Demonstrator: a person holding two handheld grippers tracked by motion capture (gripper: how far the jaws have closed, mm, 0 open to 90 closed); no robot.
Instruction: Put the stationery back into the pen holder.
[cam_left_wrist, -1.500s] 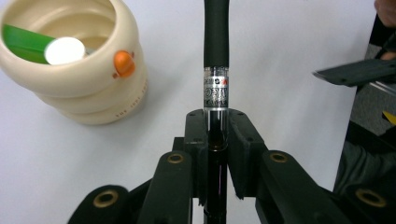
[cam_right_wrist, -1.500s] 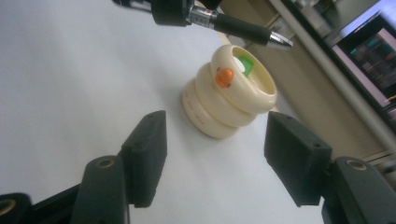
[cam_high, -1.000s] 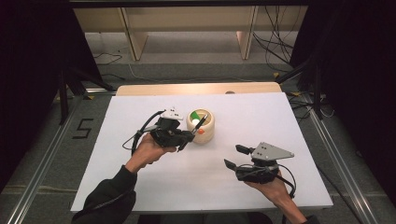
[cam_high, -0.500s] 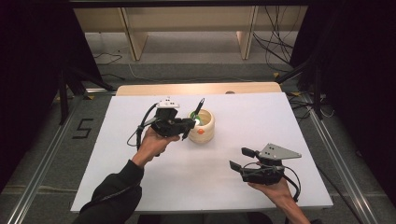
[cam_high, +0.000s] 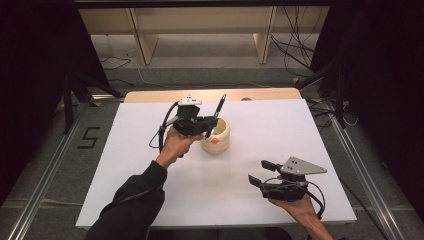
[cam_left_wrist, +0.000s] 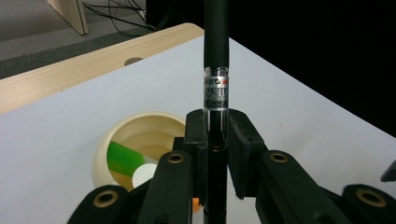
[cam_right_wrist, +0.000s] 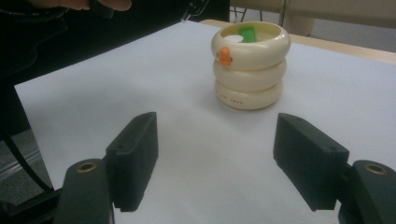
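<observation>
The high view looks down and forward over the whole desk. Each tool view sits low and close; both share the cream ringed holder.

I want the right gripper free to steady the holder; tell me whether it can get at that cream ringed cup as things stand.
Probably yes. The right gripper is open and holds nothing, and bare white table lies between it and the cream cup. The left gripper, shut on a pen, crowds only the far side.

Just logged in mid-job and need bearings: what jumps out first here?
The left gripper pinches a black pen upright just above the cream ringed cup at the table's middle; a green piece lies inside the cup. The right gripper waits open near the front edge, pointed at the cup.
</observation>
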